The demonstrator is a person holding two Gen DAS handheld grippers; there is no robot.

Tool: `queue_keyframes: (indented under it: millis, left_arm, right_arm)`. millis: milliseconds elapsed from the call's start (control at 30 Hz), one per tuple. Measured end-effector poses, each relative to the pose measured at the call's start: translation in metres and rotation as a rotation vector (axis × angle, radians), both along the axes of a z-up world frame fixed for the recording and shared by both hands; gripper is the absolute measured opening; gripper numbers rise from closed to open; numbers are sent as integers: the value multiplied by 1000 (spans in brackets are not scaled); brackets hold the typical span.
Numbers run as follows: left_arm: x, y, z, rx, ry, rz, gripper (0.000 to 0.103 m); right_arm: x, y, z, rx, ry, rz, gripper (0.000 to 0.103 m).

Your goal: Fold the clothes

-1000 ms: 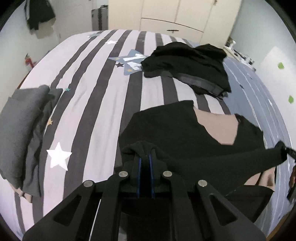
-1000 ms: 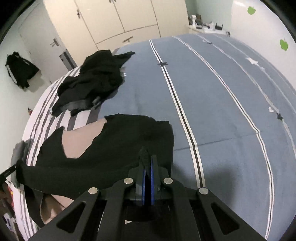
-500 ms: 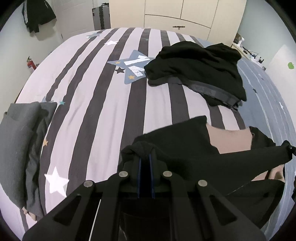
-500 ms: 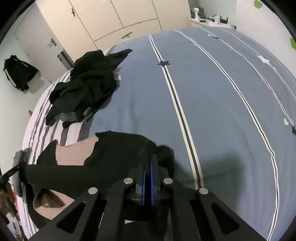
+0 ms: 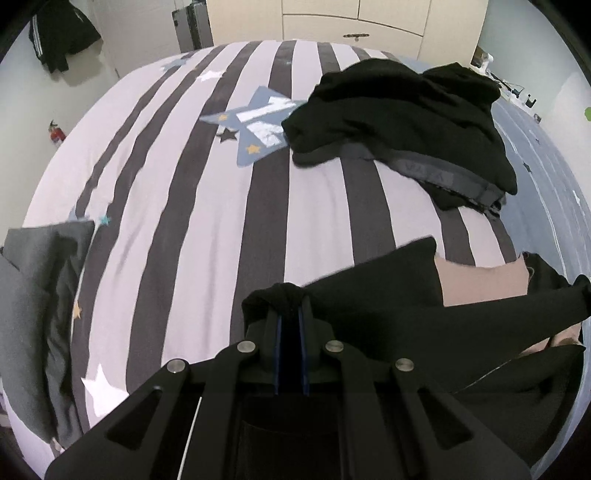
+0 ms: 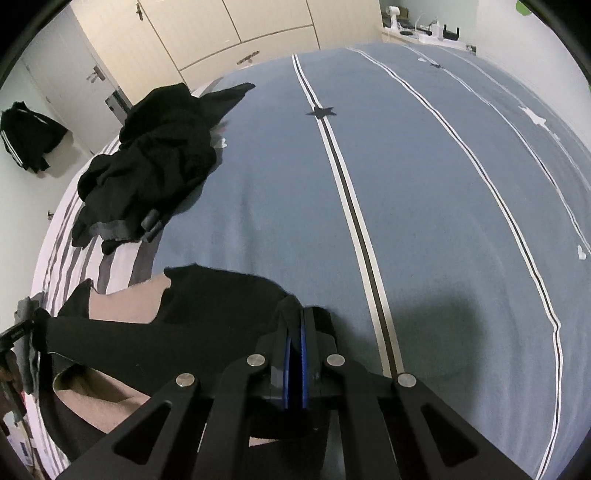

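A black garment with a tan-pink panel [image 5: 480,284] hangs stretched between my two grippers over the bed. My left gripper [image 5: 290,310] is shut on one bunched corner of it, above the striped side of the cover. At the other end my right gripper [image 6: 295,321] is shut on the opposite corner, over the blue side. The same black garment [image 6: 207,317] spreads to the left in the right wrist view, its lower part lying on the bed [image 6: 424,206]. The cloth under both grippers is hidden by their frames.
A heap of black clothes [image 5: 402,122] lies farther up the bed, also seen as a dark pile [image 6: 159,162] from the right. A folded grey garment [image 5: 33,317] sits at the left bed edge. Wardrobe doors [image 6: 229,33] stand behind; a black jacket [image 5: 59,33] hangs on the wall.
Both grippers have carried the black garment forward and a little lower; less of it lies ahead on the bed, and the heap of black clothes looks nearer. Both grips stay shut.
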State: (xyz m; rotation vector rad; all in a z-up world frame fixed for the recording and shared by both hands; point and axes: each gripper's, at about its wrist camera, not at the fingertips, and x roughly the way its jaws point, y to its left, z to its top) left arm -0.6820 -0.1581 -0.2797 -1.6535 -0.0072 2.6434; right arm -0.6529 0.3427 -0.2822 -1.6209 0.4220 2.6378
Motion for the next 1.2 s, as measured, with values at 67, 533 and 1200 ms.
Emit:
queue_keyframes:
  millis: [67, 533, 1200]
  left_arm:
    - [-5, 0, -1, 14, -8, -1, 7]
    - [57, -46, 42, 164, 150, 107, 81]
    - [5, 16, -34, -163, 72, -98, 61]
  right_arm:
    - [-6, 0, 1, -1, 4, -5, 4]
    - [53, 7, 30, -3, 79, 37, 50]
    - [39, -20, -17, 28, -3, 80, 46]
